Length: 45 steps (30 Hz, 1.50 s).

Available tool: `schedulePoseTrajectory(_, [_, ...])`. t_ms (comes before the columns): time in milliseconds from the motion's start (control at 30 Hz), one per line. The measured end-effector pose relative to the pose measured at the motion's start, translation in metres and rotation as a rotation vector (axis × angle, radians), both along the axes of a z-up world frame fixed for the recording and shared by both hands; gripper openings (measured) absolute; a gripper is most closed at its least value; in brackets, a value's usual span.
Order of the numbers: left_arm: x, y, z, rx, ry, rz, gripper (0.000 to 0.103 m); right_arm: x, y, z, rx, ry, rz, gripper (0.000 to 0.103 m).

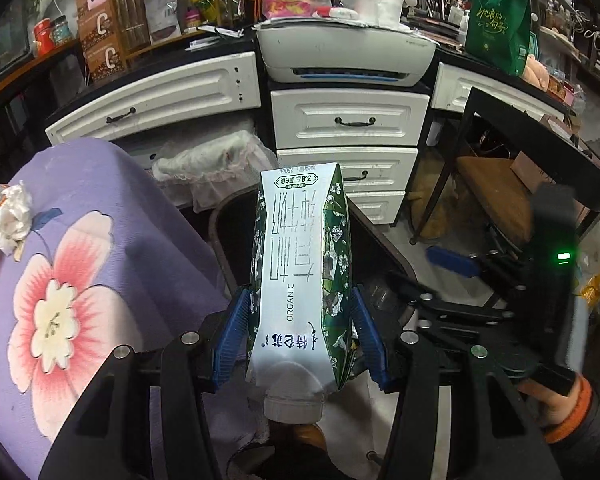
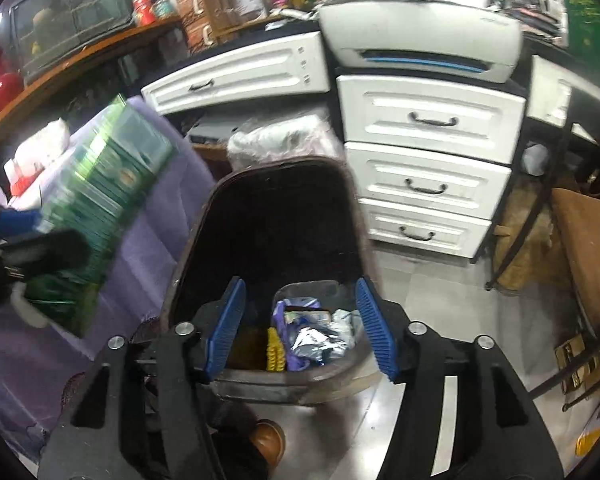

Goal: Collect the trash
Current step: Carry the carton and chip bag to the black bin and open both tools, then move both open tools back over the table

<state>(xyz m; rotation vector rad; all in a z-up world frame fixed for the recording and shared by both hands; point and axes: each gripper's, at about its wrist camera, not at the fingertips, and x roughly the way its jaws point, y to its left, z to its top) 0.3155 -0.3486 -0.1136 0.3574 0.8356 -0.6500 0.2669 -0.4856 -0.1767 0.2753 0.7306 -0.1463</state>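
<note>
My left gripper (image 1: 298, 304) is shut on a green and white milk carton (image 1: 300, 264), its blue pads pressing both sides and the white cap toward the camera. The carton hangs over a dark trash bin (image 1: 228, 216) with its lid up. In the right wrist view my right gripper (image 2: 300, 312) stands open with nothing between its blue pads, right above the bin (image 2: 260, 380). Wrappers and foil trash (image 2: 312, 340) lie inside the bin. The carton (image 2: 104, 208) shows blurred at the left, held by the left gripper (image 2: 16, 220).
A purple flowered cloth (image 1: 80, 280) covers a table at the left, with a crumpled tissue (image 1: 12, 216) on it. White drawers (image 1: 344, 120) and a printer (image 1: 344, 56) stand behind the bin. A black chair (image 1: 500, 184) is at the right. A brown shoe (image 2: 268, 440) shows below.
</note>
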Motion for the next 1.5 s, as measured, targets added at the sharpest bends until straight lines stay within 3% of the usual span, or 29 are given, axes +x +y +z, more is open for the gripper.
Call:
schedulePoseTrajectory(233, [0.009, -0.031, -0.028, 0.056, 0.032, -0.023, 0.052, -0.034, -0.025, 0.017, -0.052, -0.024, -0.067, 0.063])
schedulePoseTrajectory(500, [0.024, -0.055, -0.055, 0.096, 0.067, -0.021, 0.052, -0.069, -0.046, 0.029, -0.037, -0.047, -0.114, 0.063])
schedulePoseTrajectory(867, [0.037, -0.078, -0.085, 0.165, 0.101, -0.017, 0.053, -0.083, -0.057, 0.027, -0.01, -0.048, -0.145, 0.063])
schedulePoseTrajectory(967, [0.039, -0.079, -0.089, 0.189, 0.102, -0.004, 0.063, -0.083, -0.058, 0.028, -0.002, -0.052, -0.147, 0.063])
schedulePoseTrajectory(1000, [0.039, -0.079, -0.088, 0.186, 0.101, -0.002, 0.069, -0.083, -0.058, 0.029, -0.004, -0.054, -0.148, 0.063])
schedulePoseTrajectory(1233, [0.028, -0.064, -0.059, 0.092, 0.084, 0.009, 0.077, -0.082, -0.057, 0.036, 0.001, -0.07, -0.159, 0.063])
schedulePoseTrajectory(1333, [0.02, -0.049, -0.032, 0.015, 0.078, 0.011, 0.079, -0.079, -0.056, 0.041, 0.004, -0.075, -0.145, 0.063])
schedulePoseTrajectory(1500, [0.001, -0.021, 0.018, -0.071, 0.0, -0.013, 0.092, -0.067, -0.044, 0.054, 0.038, -0.096, -0.096, 0.063])
